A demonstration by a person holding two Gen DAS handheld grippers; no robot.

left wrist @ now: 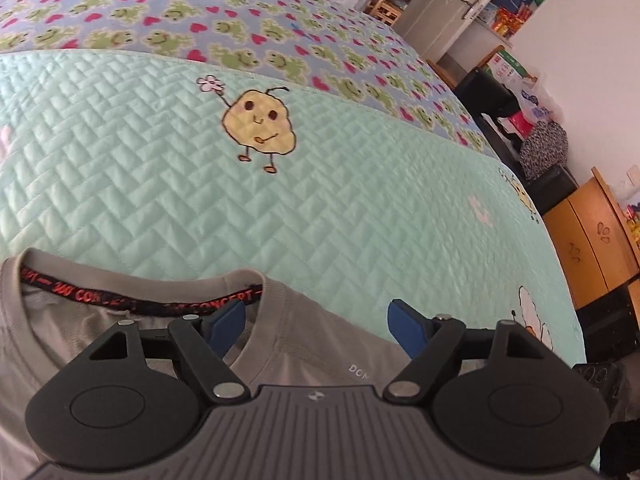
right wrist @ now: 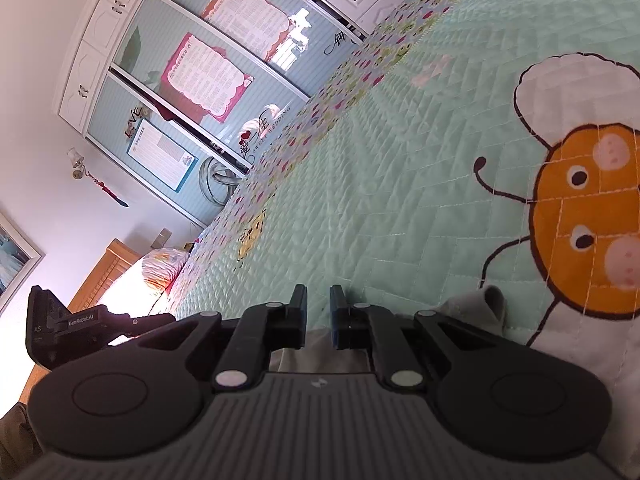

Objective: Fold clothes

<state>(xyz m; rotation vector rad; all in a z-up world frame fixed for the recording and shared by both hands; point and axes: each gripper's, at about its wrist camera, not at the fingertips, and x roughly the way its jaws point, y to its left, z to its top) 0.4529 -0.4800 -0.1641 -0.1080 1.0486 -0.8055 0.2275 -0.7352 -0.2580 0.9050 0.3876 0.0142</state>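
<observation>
A grey T-shirt [left wrist: 312, 344] lies flat on the mint quilted bedspread [left wrist: 280, 200]; its collar with black-and-red tape [left wrist: 160, 300] faces the far side of the bed. My left gripper [left wrist: 316, 328] hovers open over the shirt's shoulder just right of the collar, its blue pads [left wrist: 408, 330] wide apart with nothing between them. In the right wrist view my right gripper [right wrist: 319, 314] sits low over the bedspread [right wrist: 400, 200], jaws a narrow slit apart, and the quilt shows through the gap. Grey shirt cloth [right wrist: 316, 350] lies under its fingers, and a raised fold [right wrist: 490, 300] stands to the right.
A frog-and-heart sheet [left wrist: 240, 28] covers the bed's far half. Beyond the right edge stand a wooden cabinet [left wrist: 592, 240], a black seat [left wrist: 488, 92] and bags. A wardrobe with posters [right wrist: 200, 80] faces the bed. The other tool's black housing [right wrist: 68, 326] shows at the left.
</observation>
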